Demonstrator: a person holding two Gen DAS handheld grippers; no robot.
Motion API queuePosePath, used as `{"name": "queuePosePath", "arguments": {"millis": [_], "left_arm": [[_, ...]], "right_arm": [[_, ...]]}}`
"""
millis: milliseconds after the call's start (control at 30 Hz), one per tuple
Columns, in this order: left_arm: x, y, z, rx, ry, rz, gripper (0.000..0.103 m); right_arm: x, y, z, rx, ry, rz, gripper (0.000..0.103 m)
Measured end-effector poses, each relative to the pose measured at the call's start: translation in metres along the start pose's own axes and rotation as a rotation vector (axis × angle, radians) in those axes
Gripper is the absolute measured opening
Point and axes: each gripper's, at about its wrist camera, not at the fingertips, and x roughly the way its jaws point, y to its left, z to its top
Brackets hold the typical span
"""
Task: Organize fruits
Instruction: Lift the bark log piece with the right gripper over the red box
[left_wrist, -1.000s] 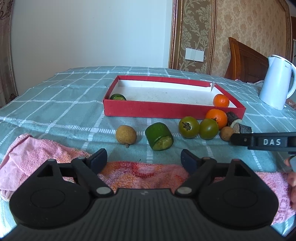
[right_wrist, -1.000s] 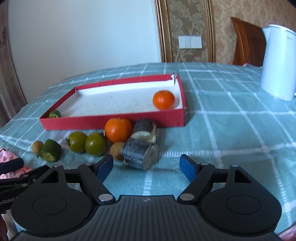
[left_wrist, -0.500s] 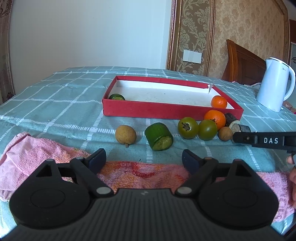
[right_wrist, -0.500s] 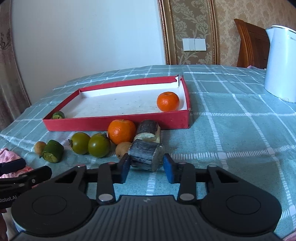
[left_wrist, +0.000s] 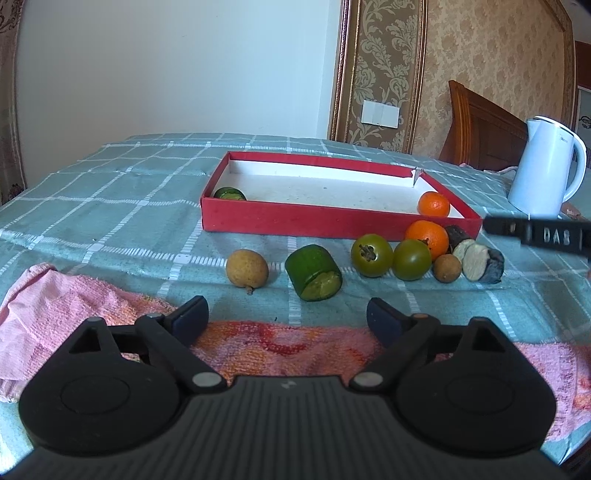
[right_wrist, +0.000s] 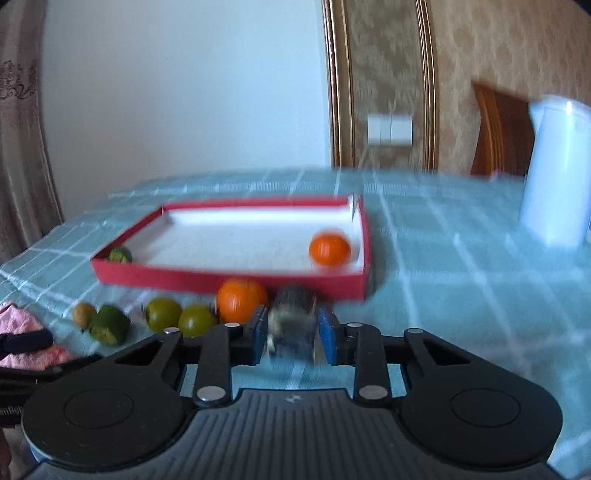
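My right gripper (right_wrist: 291, 332) is shut on a dark stub piece (right_wrist: 293, 341) with a pale cut end, held just above the cloth; this view is blurred. A second dark stub (right_wrist: 295, 295) lies behind it against the red box (right_wrist: 221, 282). One orange (right_wrist: 329, 250) sits inside the box, another orange (left_wrist: 426, 236) outside its front wall. Two green tomatoes (left_wrist: 371, 255), a cut green fruit (left_wrist: 313, 272) and a brown longan (left_wrist: 246, 267) lie in a row. My left gripper (left_wrist: 287, 314) hovers over the pink towel, jaws opening, nothing between them.
A white kettle (left_wrist: 543, 173) stands at the right on the checked teal cloth. The pink towel (left_wrist: 74, 310) covers the near edge. A small green fruit (left_wrist: 229, 194) sits in the box's near left corner. A smaller longan (left_wrist: 447, 268) rests beside the tomatoes.
My right gripper's jaws closed from wide apart onto the dark stub piece and rose slightly with it. My left gripper's jaws spread a little wider and it stayed in place.
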Motion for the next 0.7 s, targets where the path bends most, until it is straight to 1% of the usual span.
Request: {"name": "queuePosePath", "arguments": {"millis": [33, 67, 167, 233, 300, 367, 400, 500, 533, 567, 600, 667, 700], "left_arm": [[0.000, 0.000, 0.000, 0.002, 0.000, 0.000, 0.092], [-0.001, 0.000, 0.000, 0.005, -0.001, -0.001, 0.092], [-0.001, 0.000, 0.000, 0.004, -0.002, -0.007, 0.092], [0.000, 0.000, 0.000, 0.005, -0.002, -0.008, 0.092], [0.000, 0.000, -0.001, 0.011, -0.003, -0.009, 0.092], [0.001, 0.001, -0.001, 0.010, -0.004, -0.011, 0.092], [0.001, 0.001, -0.002, 0.008, -0.004, -0.013, 0.092], [0.002, 0.001, -0.002, 0.012, -0.003, -0.012, 0.093], [0.002, 0.001, -0.002, 0.012, -0.002, -0.011, 0.093], [0.002, 0.002, -0.002, 0.013, -0.002, -0.010, 0.093], [0.002, 0.002, -0.002, 0.014, -0.003, -0.010, 0.093], [0.002, 0.002, -0.002, 0.014, -0.002, -0.011, 0.093], [0.003, 0.002, -0.002, 0.016, -0.002, -0.010, 0.093]], "right_arm": [[0.000, 0.001, 0.003, -0.017, -0.012, -0.014, 0.024], [0.000, 0.000, 0.005, -0.023, -0.015, -0.021, 0.024], [-0.002, -0.009, 0.004, -0.004, 0.009, -0.018, 0.024], [-0.006, -0.014, 0.000, 0.005, 0.025, -0.030, 0.024], [-0.011, -0.017, -0.008, 0.007, 0.034, -0.025, 0.025], [-0.013, -0.019, -0.015, 0.006, 0.043, -0.017, 0.027], [-0.013, -0.019, -0.018, 0.011, 0.062, -0.002, 0.027], [-0.011, -0.021, -0.023, 0.065, 0.101, 0.085, 0.028], [-0.009, -0.019, -0.024, 0.064, 0.109, 0.099, 0.032], [-0.005, -0.016, -0.025, 0.056, 0.121, 0.093, 0.036], [-0.002, -0.014, -0.025, 0.055, 0.127, 0.081, 0.046], [0.002, -0.013, -0.026, 0.082, 0.112, 0.077, 0.060], [0.004, -0.014, -0.025, 0.098, 0.104, 0.071, 0.061]]}}
